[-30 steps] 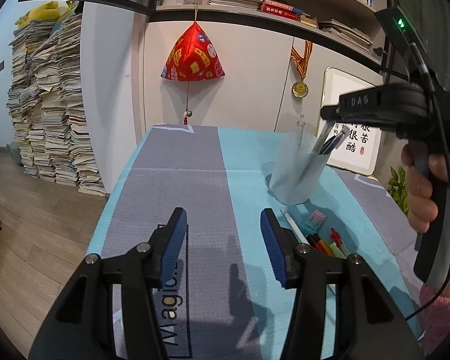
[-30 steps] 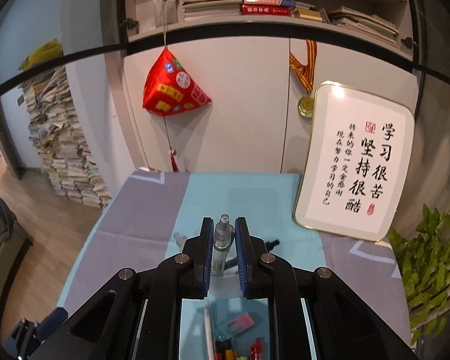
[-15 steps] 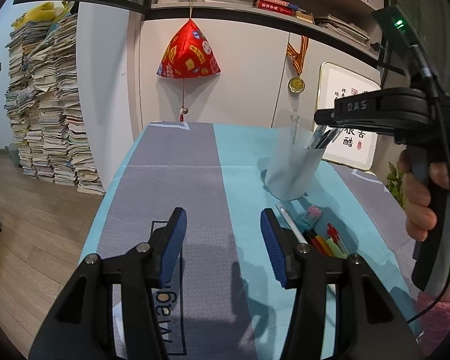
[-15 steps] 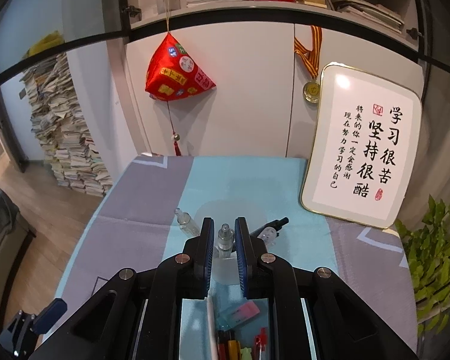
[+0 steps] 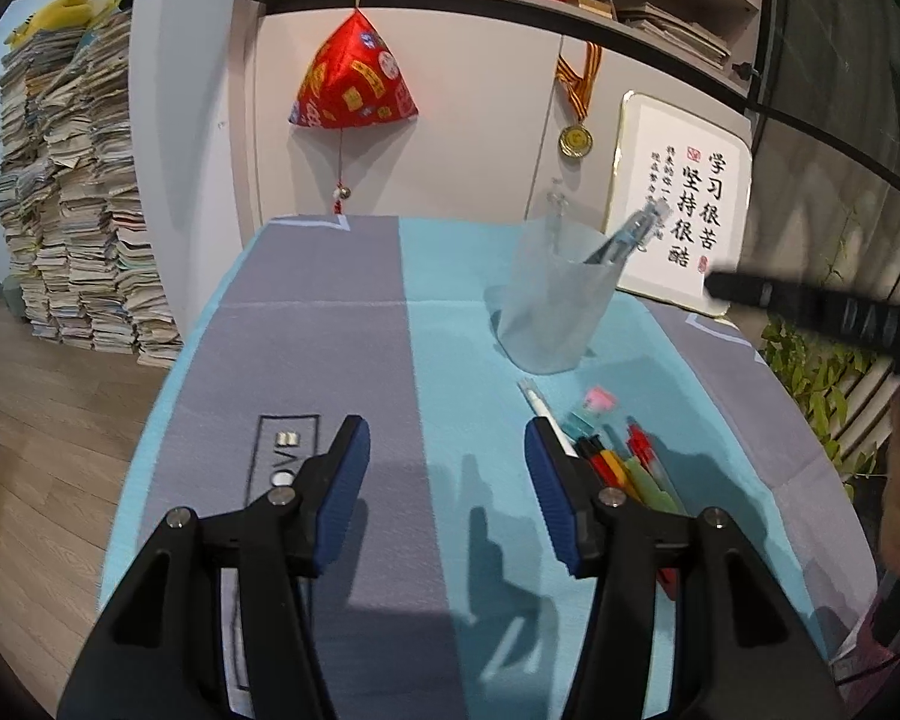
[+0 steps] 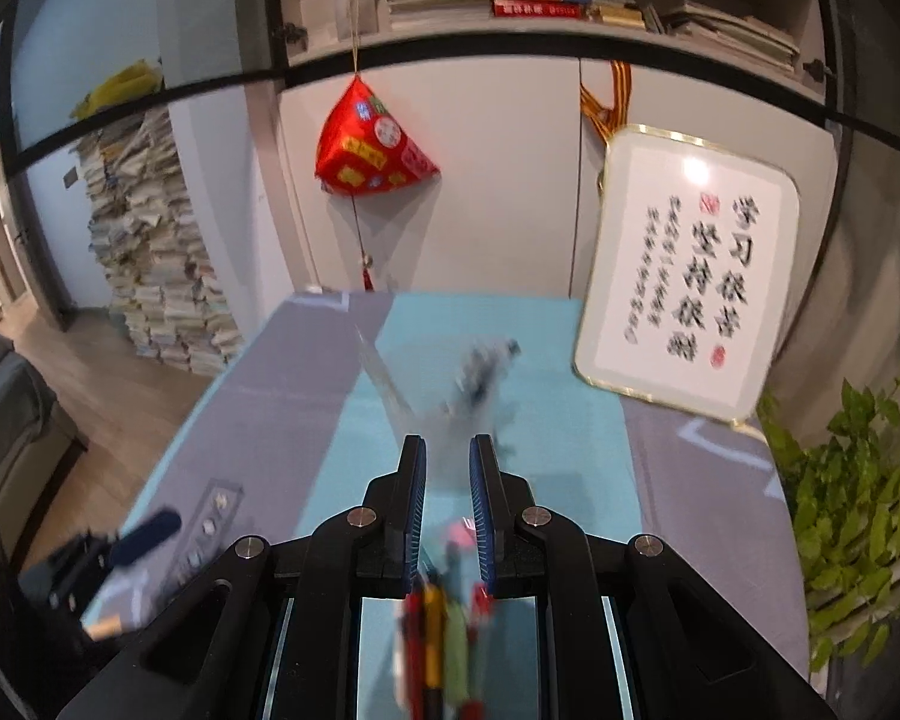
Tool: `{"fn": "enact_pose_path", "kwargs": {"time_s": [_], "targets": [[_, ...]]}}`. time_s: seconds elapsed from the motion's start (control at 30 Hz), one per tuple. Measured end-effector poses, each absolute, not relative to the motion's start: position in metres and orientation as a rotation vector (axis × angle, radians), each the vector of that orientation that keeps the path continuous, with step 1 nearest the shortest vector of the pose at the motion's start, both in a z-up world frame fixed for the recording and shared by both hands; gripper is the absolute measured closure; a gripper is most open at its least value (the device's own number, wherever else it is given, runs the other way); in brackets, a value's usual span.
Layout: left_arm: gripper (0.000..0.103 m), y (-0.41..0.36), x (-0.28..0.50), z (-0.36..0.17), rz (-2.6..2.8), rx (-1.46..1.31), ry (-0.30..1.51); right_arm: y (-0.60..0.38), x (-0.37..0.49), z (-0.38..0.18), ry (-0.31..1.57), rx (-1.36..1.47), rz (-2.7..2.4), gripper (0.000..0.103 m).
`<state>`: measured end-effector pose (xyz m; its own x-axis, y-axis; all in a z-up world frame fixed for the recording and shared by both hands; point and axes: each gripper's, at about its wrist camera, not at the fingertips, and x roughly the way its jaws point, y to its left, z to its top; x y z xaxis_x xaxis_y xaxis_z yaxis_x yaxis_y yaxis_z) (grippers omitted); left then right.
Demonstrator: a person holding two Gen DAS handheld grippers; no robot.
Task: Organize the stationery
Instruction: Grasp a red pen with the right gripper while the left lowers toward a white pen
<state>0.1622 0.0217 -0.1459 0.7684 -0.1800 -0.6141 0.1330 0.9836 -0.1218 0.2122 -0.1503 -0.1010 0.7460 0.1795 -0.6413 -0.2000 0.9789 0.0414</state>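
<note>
- The left black gripper with blue pads [image 5: 447,468] hangs over the grey and teal tablecloth [image 5: 312,348], its jaws spread wide with nothing between them.
- A frosted translucent plastic cup [image 5: 551,300] stands toward the cloth's far right corner, holding a few dark and clear pens [image 5: 627,234] that lean against its rim.
- A loose row of coloured pens [image 5: 621,471], with a white pen [image 5: 543,411] and a pink eraser [image 5: 597,401], lies near the cloth's right edge.
- The right black gripper [image 6: 448,486] hovers above that row, its jaws slightly parted and gripping nothing.
</note>
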Motion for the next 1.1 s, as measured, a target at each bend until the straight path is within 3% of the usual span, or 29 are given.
{"fn": "enact_pose_path", "kwargs": {"time_s": [0.23,0.67,1.1], "targets": [[0.051,0.005,0.158,-0.145,-0.174,-0.029,0.675,-0.171,0.234,-0.165,0.933,0.019,0.195,0.088],[0.049,0.0,0.161,-0.147,-0.162,-0.002,0.684,-0.164,0.249,-0.201,1.045,0.032,0.209,0.087],[0.049,-0.011,0.173,-0.151,-0.173,0.003,0.715,-0.19,0.228,-0.173,0.924,0.069,0.2,0.088]]}}
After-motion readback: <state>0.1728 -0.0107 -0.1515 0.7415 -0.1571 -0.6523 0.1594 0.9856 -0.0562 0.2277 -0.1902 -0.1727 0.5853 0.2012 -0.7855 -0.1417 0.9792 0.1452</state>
